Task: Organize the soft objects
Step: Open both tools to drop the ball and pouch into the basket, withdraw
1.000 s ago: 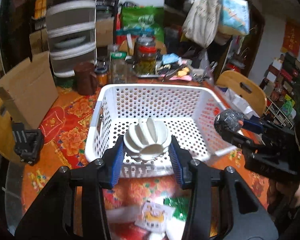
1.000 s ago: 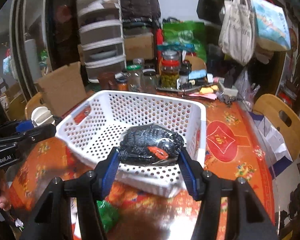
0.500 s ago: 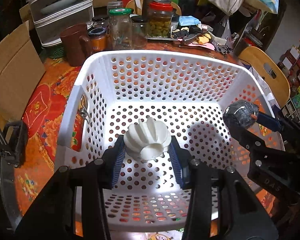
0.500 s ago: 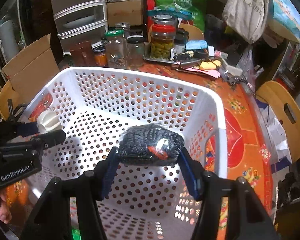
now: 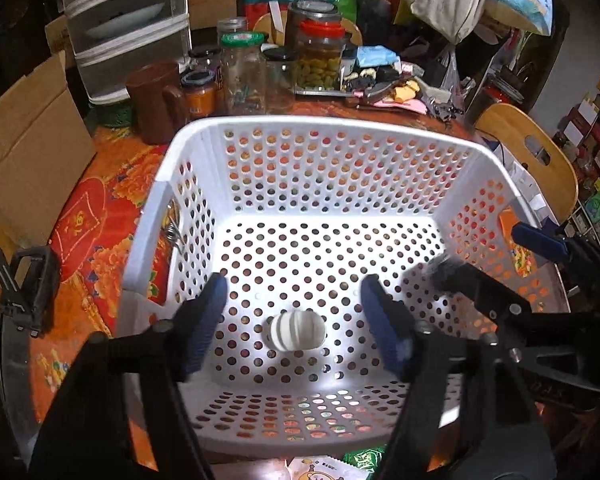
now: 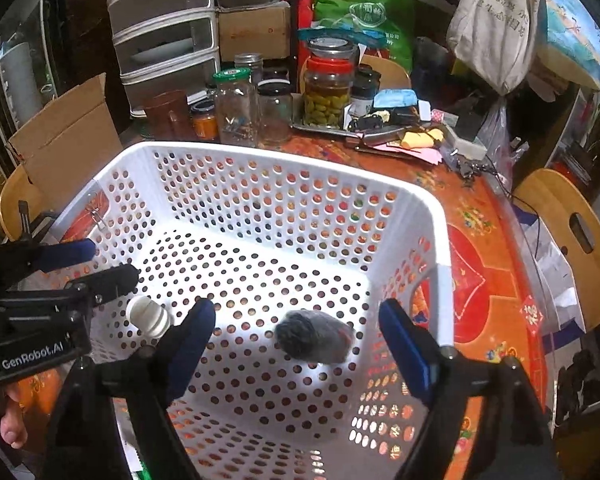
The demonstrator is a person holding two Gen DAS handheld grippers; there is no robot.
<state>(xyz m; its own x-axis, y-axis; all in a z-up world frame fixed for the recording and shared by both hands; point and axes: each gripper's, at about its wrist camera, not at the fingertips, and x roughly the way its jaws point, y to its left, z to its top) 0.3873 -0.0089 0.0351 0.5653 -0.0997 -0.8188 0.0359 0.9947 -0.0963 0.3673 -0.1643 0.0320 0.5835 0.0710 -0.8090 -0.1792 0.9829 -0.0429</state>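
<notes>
Both sets of jaws stand spread wide and hold nothing. Left gripper (image 5: pixel 292 328) hangs over the white perforated basket (image 5: pixel 324 136), its blue pads well apart on either side of a white ribbed soft toy (image 5: pixel 297 331). That toy sits on the basket floor, at about 6 o'clock in the left wrist view, clear of both pads.

Right gripper (image 6: pixel 296 340) is likewise over the basket (image 6: pixel 436 224). A dark grey soft object (image 6: pixel 315 336) with a reddish patch shows between its pads, touching neither; it is blurred, and whether it rests on the floor cannot be told. From the right wrist view the white ribbed toy (image 6: pixel 149 316) lies at 9 o'clock of the dark object, just beside the left gripper's black finger (image 6: pixel 104 280).

Basket stands on a table with a red floral cloth (image 6: pixel 480 240). Glass jars (image 5: pixel 244 76), one with green contents and a red lid (image 5: pixel 320 56), and a brown mug (image 5: pixel 156 100) stand at 12 o'clock beyond the far rim. A cardboard box (image 5: pixel 24 140) stands at 10 o'clock, and a wooden chair back (image 6: pixel 572 232) at 3 o'clock.
</notes>
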